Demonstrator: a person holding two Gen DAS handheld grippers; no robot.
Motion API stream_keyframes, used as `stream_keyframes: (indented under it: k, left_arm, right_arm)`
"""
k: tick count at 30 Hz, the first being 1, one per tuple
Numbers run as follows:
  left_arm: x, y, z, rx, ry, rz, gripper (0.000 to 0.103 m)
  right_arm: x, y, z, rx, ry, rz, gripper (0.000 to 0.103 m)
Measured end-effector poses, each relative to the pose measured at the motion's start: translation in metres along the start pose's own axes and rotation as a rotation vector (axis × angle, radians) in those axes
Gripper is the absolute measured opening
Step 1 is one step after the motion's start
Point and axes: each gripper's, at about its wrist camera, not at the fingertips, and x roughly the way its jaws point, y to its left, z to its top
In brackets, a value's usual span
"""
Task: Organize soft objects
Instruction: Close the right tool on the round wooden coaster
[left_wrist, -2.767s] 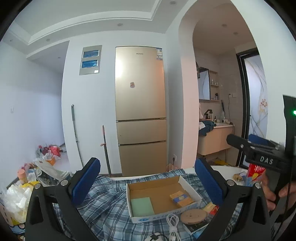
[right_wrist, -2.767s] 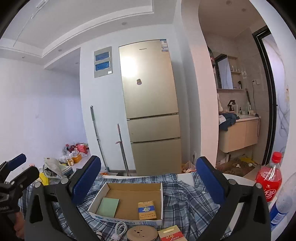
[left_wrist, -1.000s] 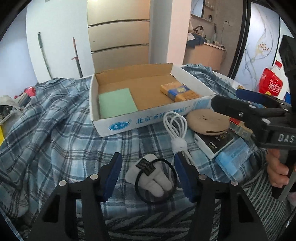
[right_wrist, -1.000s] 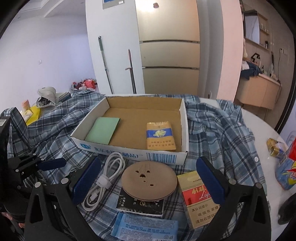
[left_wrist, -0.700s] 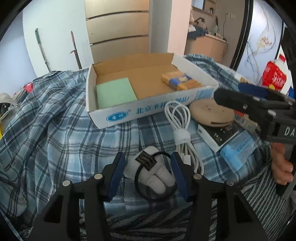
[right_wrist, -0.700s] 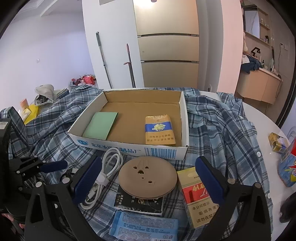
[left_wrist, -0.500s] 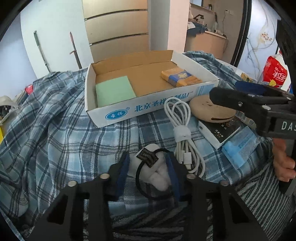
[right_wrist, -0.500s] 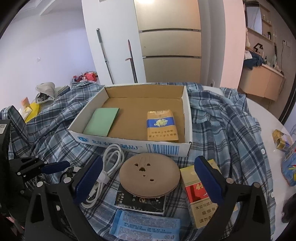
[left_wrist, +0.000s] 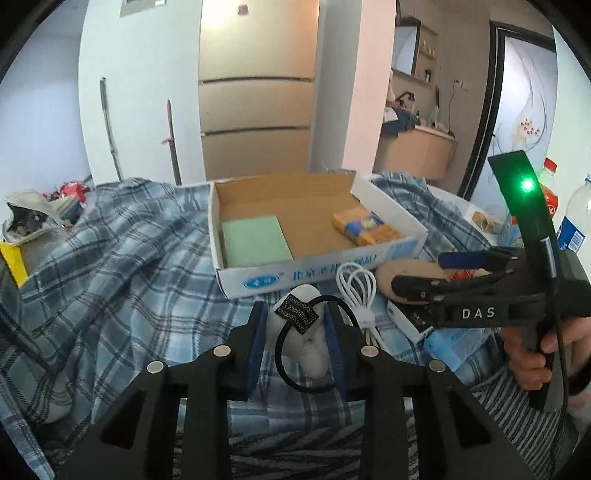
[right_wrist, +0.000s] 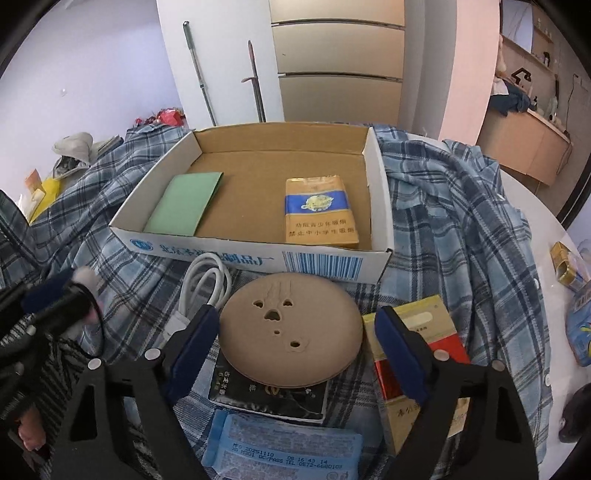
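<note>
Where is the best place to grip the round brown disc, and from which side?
Grip the brown disc by its thin rim, from above, fingers on its left and right edges. It lies flat on a black packet, overhanging it, so the edges look free. The right gripper is closing around it.

Soft plaid cloth (right_wrist: 461, 206) under a matt cardboard box (right_wrist: 258, 254) — glossy white cable (right_wrist: 207, 280) beside it.
</note>
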Motion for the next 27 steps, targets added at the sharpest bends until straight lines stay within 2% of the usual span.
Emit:
stream_keyframes:
  k: [13,17,20,22,23,24,25,27]
  left_arm:
    - [0.002,0.000,0.000,0.004,0.013,0.003,0.033]
    - [0.001,-0.001,0.000,0.009,-0.001,-0.002,0.033]
    - [-0.005,-0.004,-0.001,0.022,-0.031,-0.019,0.033]
    - [-0.007,-0.007,-0.001,0.033,-0.038,-0.012,0.033]
    - [-0.007,-0.008,-0.001,0.038,-0.038,-0.010,0.033]
    - [-0.007,-0.008,-0.001,0.037,-0.037,-0.011,0.033]
    - [-0.007,-0.007,-0.001,0.034,-0.035,-0.012,0.033]
    - [-0.006,-0.008,-0.002,0.029,-0.032,-0.011,0.033]
  right_arm:
    - [0.001,0.005,0.000,-0.030,0.009,0.032,0.078]
    - [-0.005,0.005,-0.002,-0.031,-0.020,0.045,0.075]
    - [-0.010,0.009,-0.003,-0.058,-0.039,0.063,0.070]
    - [-0.011,0.013,-0.004,-0.081,-0.039,0.066,0.059]
    - [-0.009,0.015,-0.004,-0.089,-0.027,0.065,0.059]
    - [-0.006,0.016,-0.003,-0.092,-0.013,0.073,0.063]
    - [-0.004,0.016,-0.003,-0.095,0.001,0.086,0.073]
    - [-0.002,0.017,-0.003,-0.093,0.010,0.078,0.077]
